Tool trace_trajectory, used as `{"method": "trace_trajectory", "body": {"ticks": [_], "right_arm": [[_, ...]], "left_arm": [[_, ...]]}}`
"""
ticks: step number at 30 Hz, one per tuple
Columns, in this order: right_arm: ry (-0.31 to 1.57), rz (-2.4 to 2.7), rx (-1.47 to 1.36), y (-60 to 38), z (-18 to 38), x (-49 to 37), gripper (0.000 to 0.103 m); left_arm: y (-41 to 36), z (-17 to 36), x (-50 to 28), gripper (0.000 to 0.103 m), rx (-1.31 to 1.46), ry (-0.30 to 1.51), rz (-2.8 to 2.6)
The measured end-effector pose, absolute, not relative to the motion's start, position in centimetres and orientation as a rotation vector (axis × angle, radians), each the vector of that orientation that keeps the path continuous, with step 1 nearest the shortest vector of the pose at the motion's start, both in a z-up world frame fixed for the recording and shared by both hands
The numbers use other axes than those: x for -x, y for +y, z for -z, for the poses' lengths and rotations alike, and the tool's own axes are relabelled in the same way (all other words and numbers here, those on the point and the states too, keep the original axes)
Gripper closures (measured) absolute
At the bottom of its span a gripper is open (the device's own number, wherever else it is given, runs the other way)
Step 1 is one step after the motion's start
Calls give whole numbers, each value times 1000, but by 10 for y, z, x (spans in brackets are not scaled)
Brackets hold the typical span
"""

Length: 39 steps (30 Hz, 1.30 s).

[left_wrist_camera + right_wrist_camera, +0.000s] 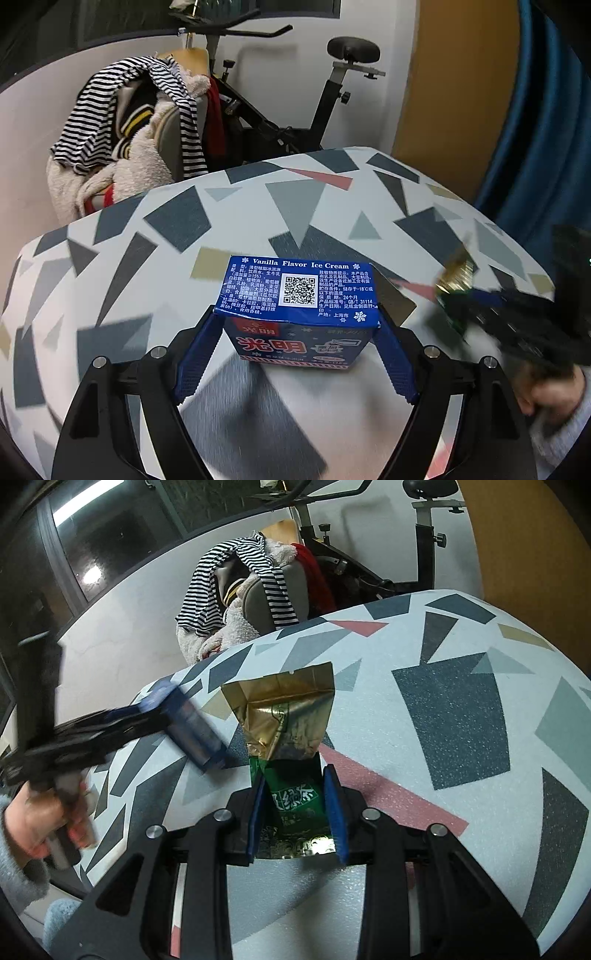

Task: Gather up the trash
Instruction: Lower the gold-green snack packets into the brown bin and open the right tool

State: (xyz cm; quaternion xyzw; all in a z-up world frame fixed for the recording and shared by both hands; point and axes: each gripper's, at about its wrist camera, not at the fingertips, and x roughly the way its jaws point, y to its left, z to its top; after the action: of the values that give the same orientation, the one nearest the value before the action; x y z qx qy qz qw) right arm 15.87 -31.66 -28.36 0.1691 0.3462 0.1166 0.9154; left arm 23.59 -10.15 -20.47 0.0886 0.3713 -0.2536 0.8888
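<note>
My left gripper (pixel 297 325) is shut on a blue vanilla ice cream box (pixel 299 291), holding it by its two sides above the table. My right gripper (pixel 295 786) is shut on a green and gold tea pouch (pixel 284 720), whose crumpled gold top sticks up past the fingertips. In the left wrist view the right gripper with the pouch (pixel 454 284) shows blurred at the right. In the right wrist view the left gripper with the box (pixel 192 727) shows blurred at the left.
The table (pixel 184 221) has a white cover with grey, dark and pink triangles. Behind it stand a chair piled with striped and fleecy clothes (pixel 140 129) and an exercise bike (pixel 295 110). A blue curtain (pixel 535 129) hangs at the right.
</note>
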Motion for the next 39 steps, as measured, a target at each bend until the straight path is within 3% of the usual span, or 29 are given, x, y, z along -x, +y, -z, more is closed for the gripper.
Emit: {"method": "trace_trajectory", "body": {"ticks": [22, 39], "right_arm": [[644, -359, -119, -255, 255, -92, 70], [761, -557, 53, -168, 269, 12, 70]], "left_arm": [[10, 178, -27, 24, -55, 704, 499], [34, 203, 53, 24, -38, 671, 536]]}}
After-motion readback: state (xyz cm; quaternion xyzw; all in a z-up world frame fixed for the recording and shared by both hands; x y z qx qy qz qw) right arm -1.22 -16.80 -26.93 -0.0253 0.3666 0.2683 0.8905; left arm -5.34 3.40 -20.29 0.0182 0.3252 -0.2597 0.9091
